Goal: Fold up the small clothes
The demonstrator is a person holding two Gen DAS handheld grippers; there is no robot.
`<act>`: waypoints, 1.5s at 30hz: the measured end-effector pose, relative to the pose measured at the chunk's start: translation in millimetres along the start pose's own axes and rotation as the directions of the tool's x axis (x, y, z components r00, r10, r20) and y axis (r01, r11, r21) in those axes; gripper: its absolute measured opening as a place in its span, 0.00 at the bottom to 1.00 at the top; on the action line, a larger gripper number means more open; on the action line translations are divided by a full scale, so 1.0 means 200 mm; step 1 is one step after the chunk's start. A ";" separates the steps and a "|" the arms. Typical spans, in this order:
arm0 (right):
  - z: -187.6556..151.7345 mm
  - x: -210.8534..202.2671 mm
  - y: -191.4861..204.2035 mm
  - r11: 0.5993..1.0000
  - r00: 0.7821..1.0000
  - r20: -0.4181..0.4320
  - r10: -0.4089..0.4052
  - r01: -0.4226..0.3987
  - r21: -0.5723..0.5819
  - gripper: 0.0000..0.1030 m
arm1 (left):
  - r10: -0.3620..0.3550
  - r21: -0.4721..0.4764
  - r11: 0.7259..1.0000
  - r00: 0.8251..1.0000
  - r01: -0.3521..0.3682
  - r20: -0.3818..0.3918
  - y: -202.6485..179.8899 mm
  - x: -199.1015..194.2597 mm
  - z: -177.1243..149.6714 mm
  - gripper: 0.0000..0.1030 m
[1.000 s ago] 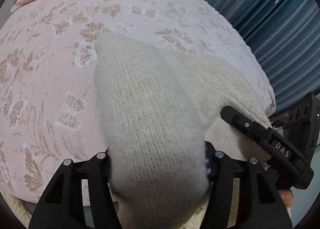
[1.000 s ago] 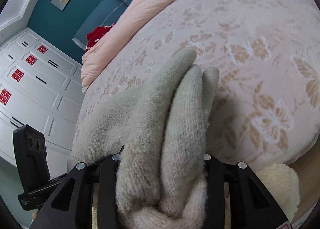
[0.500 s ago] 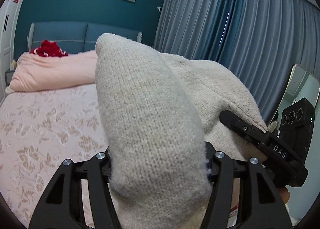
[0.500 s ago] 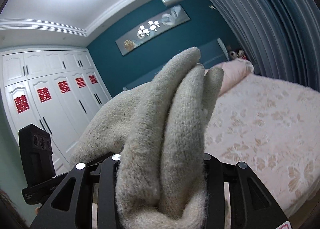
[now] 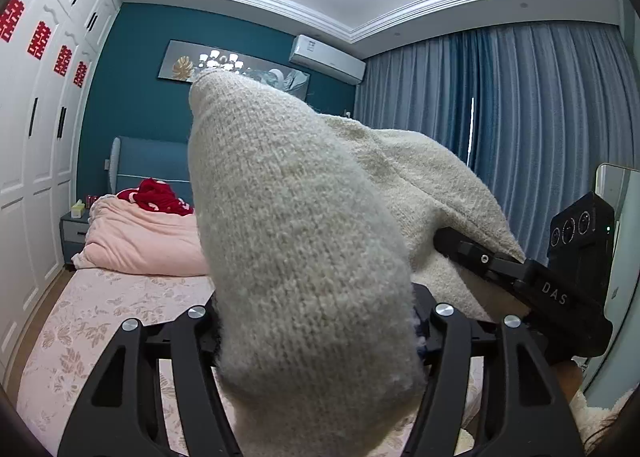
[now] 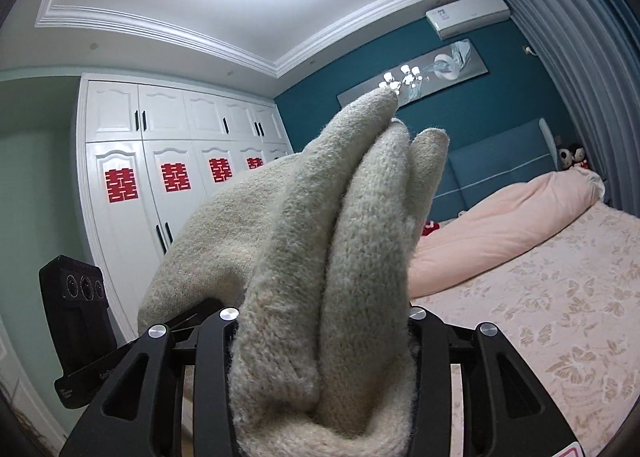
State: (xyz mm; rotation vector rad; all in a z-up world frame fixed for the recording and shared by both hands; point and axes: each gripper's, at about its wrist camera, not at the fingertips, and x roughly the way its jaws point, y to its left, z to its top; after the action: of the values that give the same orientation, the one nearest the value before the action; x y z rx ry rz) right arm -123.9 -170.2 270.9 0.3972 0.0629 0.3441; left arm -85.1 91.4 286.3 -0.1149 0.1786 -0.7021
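Observation:
A cream knitted garment (image 5: 304, 257) is held up in the air between both grippers. My left gripper (image 5: 316, 329) is shut on one bunched end of it; the knit hides the fingertips. My right gripper (image 6: 320, 333) is shut on the other end, where the garment (image 6: 344, 257) stands up in three folds between the jaws. The right gripper's body (image 5: 540, 289) shows at the right of the left wrist view, with the knit draped over it. The left gripper's body (image 6: 80, 337) shows at the left of the right wrist view.
A bed with a pink butterfly-patterned cover (image 5: 88, 329) (image 6: 560, 317) lies below and ahead. A pink duvet (image 5: 148, 241) and red cloth (image 5: 156, 197) lie at the headboard. White wardrobes (image 6: 160, 185) stand on the left, blue curtains (image 5: 520, 137) on the right.
Both grippers have lifted and tilted upward with the garment: the views went from the bed cover to the far wall and ceiling. Both grips stay the same.

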 end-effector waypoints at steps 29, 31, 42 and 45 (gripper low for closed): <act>-1.84 1.13 -1.00 0.843 0.582 -0.813 -0.027 0.450 0.294 0.67 | -0.056 -0.568 0.691 0.749 -0.448 -0.660 1.39 0.74 -1.77 0.80; -1.83 1.17 -0.98 0.846 0.597 -0.802 0.032 0.411 0.340 0.41 | -0.059 -0.593 0.675 0.769 -0.439 -0.636 1.38 0.74 -1.77 0.69; -1.26 1.26 -0.79 0.968 0.728 -0.680 -0.091 0.224 0.110 0.47 | 0.090 -0.462 0.818 0.869 -0.343 -0.486 1.21 0.76 -1.28 0.57; -1.44 1.30 -1.00 0.908 0.581 -0.759 -0.293 0.419 -0.031 0.30 | 0.179 -0.359 0.806 0.771 -0.471 -0.612 1.24 0.86 -1.44 0.56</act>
State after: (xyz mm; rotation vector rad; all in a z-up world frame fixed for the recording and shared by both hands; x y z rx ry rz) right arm 146.4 -149.2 -70.6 0.3591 1.0009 0.0733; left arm 142.9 154.6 -57.9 -0.3654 0.9308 -0.2875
